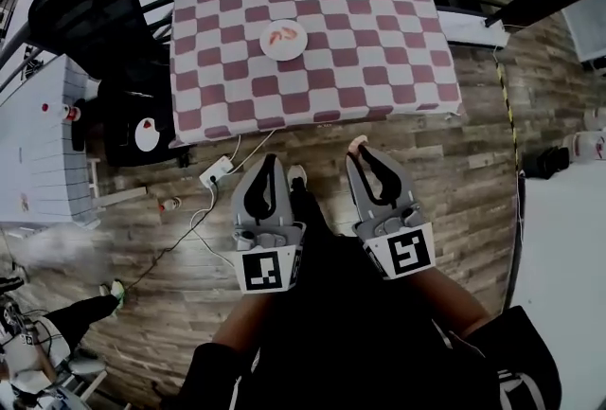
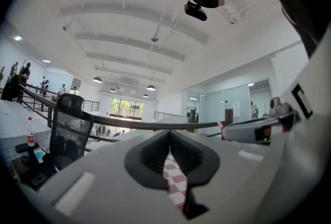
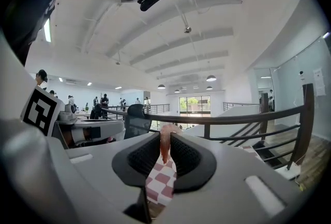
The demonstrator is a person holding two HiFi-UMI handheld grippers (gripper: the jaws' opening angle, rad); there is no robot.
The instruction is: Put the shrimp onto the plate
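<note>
Shrimp [image 3: 165,144]: 1 piece, pale pink-orange, slim and slightly curved, pinched upright between the tips of the right gripper [image 1: 361,152], over the wood floor [image 1: 473,171] just short of the table's near edge. Plate [image 1: 284,57]: white, round, well beyond on the pink-and-white checkered cloth [image 1: 379,20], carrying 2 orange pieces. Left gripper [image 1: 272,159]: jaws pressed together, nothing between them.

i see checkered cloth-covered table [image 1: 379,67] standing on wood floor [image 1: 473,171]; white plate [image 1: 295,53] on cloth, far side, holding two reddish pieces [image 1: 280,36].
</note>
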